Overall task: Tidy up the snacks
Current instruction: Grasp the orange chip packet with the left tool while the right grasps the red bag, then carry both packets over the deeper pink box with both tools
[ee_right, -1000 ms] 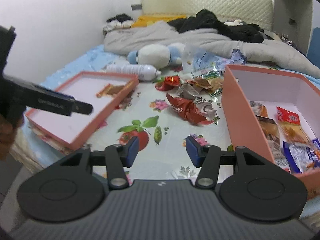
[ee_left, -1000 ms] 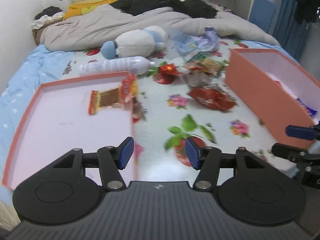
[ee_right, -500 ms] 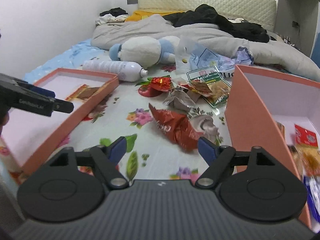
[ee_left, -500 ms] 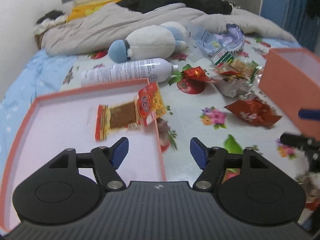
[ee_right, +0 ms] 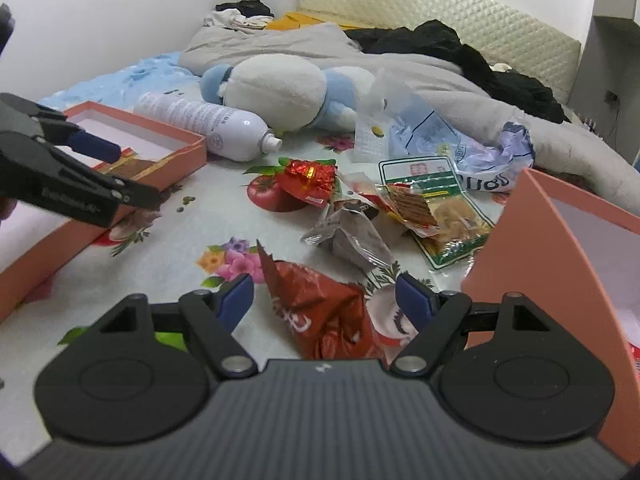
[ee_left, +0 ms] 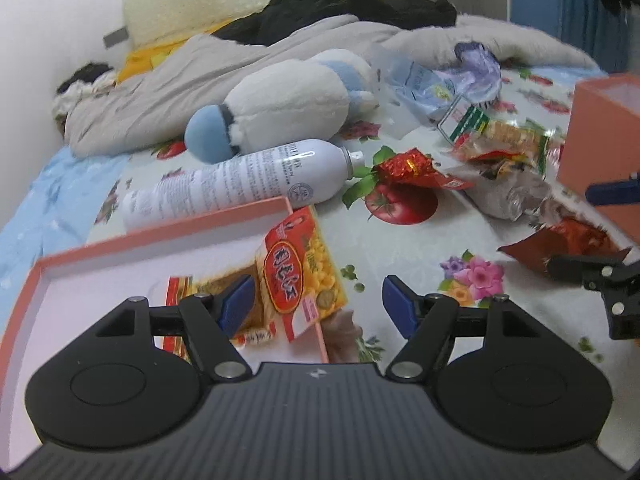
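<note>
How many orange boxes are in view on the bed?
2. The shallow orange box lies at the left beside the white spray bottle; the deep orange box stands at the right. Others may be hidden.

A bedroom in a home. A bed [ee_right: 180,232] with a flowered sheet fills the view, backed by a padded cream headboard [ee_right: 460,28]. A rumpled grey quilt [ee_right: 300,48], dark clothes [ee_right: 460,48] and a plush toy [ee_left: 296,100] lie on it, with white walls [ee_right: 120,12] and a blue curtain [ee_left: 592,12] beside.
</note>
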{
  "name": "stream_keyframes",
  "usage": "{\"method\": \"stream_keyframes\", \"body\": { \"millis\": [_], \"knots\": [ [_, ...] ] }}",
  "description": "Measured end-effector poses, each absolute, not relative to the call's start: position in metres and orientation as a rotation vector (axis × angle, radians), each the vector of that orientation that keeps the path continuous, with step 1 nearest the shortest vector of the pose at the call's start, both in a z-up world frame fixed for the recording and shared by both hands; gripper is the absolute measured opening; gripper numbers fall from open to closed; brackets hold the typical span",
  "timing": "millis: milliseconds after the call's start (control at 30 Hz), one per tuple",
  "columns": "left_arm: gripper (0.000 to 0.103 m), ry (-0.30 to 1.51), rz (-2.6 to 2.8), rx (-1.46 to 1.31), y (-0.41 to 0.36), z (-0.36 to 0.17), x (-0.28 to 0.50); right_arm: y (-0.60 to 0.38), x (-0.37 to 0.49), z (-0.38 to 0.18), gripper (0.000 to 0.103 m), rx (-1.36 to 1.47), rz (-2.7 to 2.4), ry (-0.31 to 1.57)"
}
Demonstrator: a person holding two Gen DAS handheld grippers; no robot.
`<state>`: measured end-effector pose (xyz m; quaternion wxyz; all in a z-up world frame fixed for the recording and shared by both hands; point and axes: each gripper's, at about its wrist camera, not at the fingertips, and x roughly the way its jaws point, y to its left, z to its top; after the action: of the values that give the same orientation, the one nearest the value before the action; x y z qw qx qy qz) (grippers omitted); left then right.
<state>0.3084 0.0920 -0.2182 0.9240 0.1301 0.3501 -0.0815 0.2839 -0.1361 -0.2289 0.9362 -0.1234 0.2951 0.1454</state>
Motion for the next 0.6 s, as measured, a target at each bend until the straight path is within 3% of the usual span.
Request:
{"method": "stream_keyframes", "body": {
  "millis": [167, 233, 267, 333, 467, 600],
  "knots": [
    [0.067, 0.756, -0.165, 0.227, 0.095, -0.234, 0.322, -0.13, 0.298, -0.243, 0.079, -0.298, 0.294, 0.651],
    [0.045, 0.759, -0.148, 0.19, 0.1, -0.236, 0.325, -0.132, 0.303, -0.247, 0.077, -0.279, 0.303, 0.681],
    [0.041, 0.757, -0.138, 0.171, 0.102, -0.236, 0.326, -0.135, 0.305, -0.249, 0.073, -0.248, 0.323, 0.702],
    [0.023, 0.754, -0.128, 0.133, 0.109, -0.236, 0.326, -0.141, 0.306, -0.249, 0.064, -0.181, 0.337, 0.726],
    [0.01, 0.754, -0.143, 0.094, 0.112, -0.231, 0.321, -0.144, 0.302, -0.248, 0.056, -0.165, 0.338, 0.736],
    [0.005, 0.73, -0.129, 0.097, 0.107, -0.22, 0.312, -0.145, 0.299, -0.244, 0.053, -0.161, 0.337, 0.744]
  ]
}}
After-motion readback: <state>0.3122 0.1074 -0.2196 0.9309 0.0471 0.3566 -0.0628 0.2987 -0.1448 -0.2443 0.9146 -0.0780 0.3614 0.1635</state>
